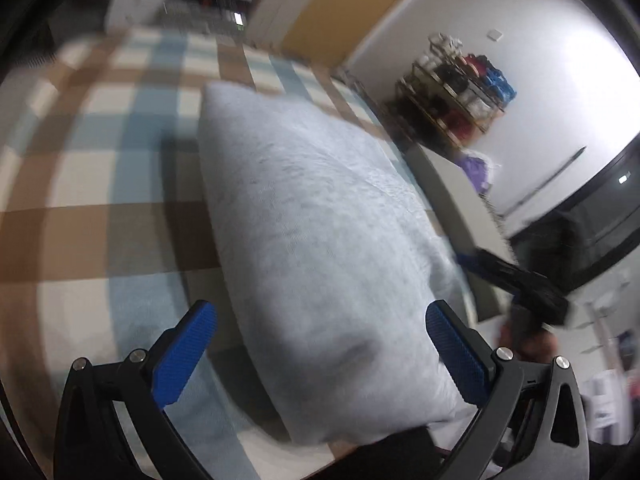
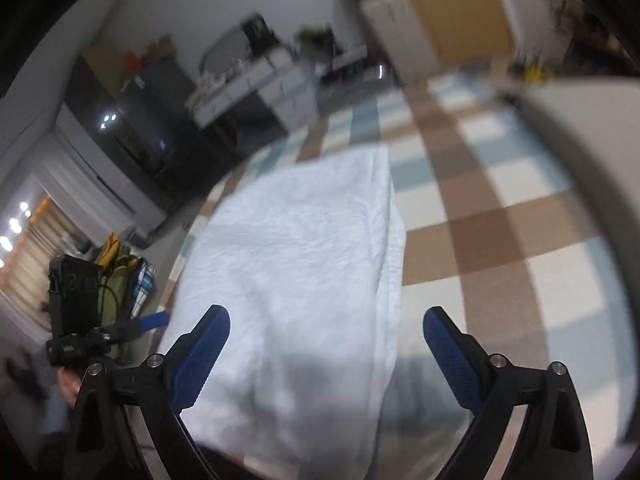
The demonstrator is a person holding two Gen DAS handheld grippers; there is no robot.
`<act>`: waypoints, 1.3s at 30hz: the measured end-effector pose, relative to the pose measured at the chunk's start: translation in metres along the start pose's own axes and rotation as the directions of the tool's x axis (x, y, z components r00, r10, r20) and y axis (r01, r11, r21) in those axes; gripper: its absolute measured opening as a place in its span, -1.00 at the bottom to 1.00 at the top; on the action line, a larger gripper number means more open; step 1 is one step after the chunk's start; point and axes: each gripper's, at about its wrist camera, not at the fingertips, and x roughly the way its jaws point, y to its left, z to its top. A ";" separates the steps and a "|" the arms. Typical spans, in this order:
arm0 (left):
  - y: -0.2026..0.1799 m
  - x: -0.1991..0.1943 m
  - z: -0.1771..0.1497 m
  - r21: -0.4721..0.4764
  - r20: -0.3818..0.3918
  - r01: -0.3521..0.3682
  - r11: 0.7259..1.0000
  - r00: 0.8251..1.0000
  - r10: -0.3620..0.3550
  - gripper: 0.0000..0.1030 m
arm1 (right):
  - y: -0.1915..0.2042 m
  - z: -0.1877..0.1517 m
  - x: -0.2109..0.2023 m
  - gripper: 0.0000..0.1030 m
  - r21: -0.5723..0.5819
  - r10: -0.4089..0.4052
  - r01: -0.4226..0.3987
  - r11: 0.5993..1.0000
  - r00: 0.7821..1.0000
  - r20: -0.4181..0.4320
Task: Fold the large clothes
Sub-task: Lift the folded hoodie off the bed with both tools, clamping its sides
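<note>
Cloth (image 1: 320, 240), pale blue and folded, lies on the checked bedspread (image 1: 100, 208) near its edge, long axis running away from me; my left gripper (image 1: 320, 356) and right gripper (image 2: 326, 356) gape empty over its near end.

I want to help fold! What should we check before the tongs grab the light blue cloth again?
1. Left tongs open: ok.
2. Right tongs open: ok.
3. Light blue cloth already folded into a long strip on the checkered cover: ok.
4. Cloth lies between each pair of blue pads: ok.
5. Tongs touching the cloth: cannot tell, pictures are blurry.
6. Near edge lies flat: cannot tell.
</note>
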 end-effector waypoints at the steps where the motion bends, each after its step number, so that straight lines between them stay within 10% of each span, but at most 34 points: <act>1: 0.010 0.010 0.009 -0.038 -0.045 0.035 0.999 0.998 -0.037 0.97 | -0.013 0.011 0.017 0.82 0.042 0.028 -0.025 0.999 0.997 -0.069; 7: 0.033 0.054 0.023 -0.153 -0.211 0.092 0.984 0.970 -0.123 0.97 | -0.043 0.022 0.082 0.57 0.189 0.213 -0.163 0.968 0.935 -0.285; 12: 0.034 0.072 0.027 -0.184 -0.262 0.156 0.970 0.944 -0.201 0.92 | -0.019 0.033 0.104 0.58 0.100 0.194 -0.169 0.980 0.921 -0.338; 19: -0.013 0.051 0.027 -0.051 -0.273 0.046 0.998 0.960 -0.059 0.75 | 0.007 0.020 0.091 -0.10 0.044 0.264 -0.264 0.964 0.912 -0.315; 24: -0.026 0.039 -0.002 0.005 -0.300 0.004 1.000 0.954 -0.002 0.75 | 0.010 -0.021 0.085 -0.11 0.088 0.345 -0.335 0.938 0.875 -0.340; 39: -0.064 -0.085 0.030 0.086 -0.163 -0.074 0.994 0.983 0.087 0.62 | 0.122 0.005 0.025 -0.27 -0.050 0.409 -0.424 0.904 0.894 -0.183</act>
